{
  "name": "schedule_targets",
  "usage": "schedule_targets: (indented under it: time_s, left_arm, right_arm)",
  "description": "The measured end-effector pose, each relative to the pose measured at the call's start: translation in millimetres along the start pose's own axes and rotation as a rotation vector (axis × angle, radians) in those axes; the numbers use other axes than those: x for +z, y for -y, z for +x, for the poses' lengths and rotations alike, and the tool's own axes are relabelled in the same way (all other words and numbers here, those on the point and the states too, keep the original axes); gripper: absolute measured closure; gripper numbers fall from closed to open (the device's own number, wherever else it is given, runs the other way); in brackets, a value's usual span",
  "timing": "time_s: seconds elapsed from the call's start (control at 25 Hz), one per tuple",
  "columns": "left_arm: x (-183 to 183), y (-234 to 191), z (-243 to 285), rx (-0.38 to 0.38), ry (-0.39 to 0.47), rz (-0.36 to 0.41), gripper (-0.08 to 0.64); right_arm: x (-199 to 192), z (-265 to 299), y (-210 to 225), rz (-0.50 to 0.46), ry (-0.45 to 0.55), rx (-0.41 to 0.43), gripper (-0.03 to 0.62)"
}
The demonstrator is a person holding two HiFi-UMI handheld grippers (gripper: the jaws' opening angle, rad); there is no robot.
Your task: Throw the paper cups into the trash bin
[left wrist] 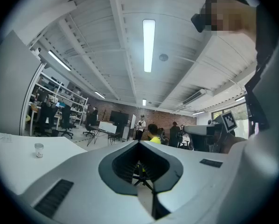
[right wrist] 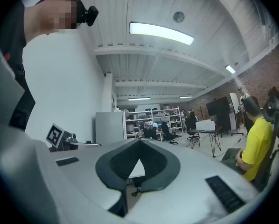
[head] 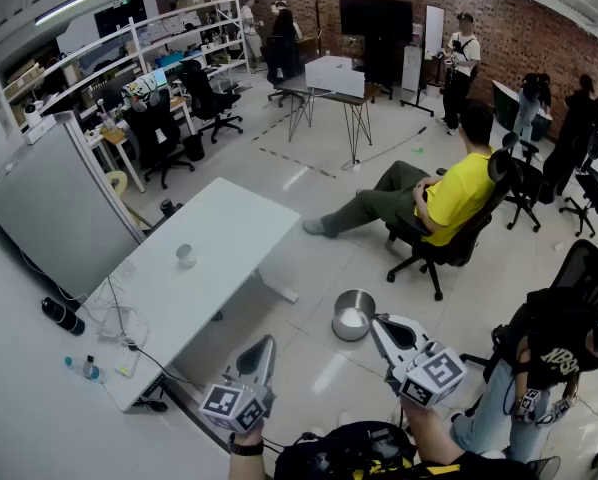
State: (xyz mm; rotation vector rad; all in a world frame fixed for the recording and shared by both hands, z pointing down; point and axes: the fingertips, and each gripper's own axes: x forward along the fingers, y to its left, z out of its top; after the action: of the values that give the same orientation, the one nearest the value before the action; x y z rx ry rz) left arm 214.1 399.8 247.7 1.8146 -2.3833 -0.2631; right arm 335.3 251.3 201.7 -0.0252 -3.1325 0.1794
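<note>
One small paper cup (head: 186, 256) stands upright near the middle of the white table (head: 229, 218); the left gripper view shows this cup (left wrist: 38, 150) far off at the left. A round metal trash bin (head: 352, 315) with something white inside sits on the floor right of the table. My left gripper (head: 268, 341) is held low in front of me, short of the table's near end, jaws shut and empty (left wrist: 139, 143). My right gripper (head: 375, 321) hovers just right of the bin, its tip beside the rim, jaws shut with nothing between them (right wrist: 140, 141).
A person in a yellow shirt (head: 457, 196) sits in an office chair beyond the bin. Another person (head: 549, 353) sits at the right edge. A grey cabinet (head: 54, 208) stands left of the table. Cables and bottles (head: 84, 368) lie on the floor there.
</note>
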Motion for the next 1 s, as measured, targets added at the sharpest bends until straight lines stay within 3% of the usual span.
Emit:
schedule_targets:
  time_s: [0.48,1.0]
  left_arm:
    - [-9.6,-16.7,-70.9,0.056,0.024,-0.006,0.557]
    - [-18.1,-58.2,-121.8,0.194,0.022,-0.051,0.557]
  right_arm:
    - [-29.3,17.2,-63.5,0.01,-0.061,0.076,0.591]
    - [-43.0,65.8,-95.2,0.009,-0.134,0.182,0.591]
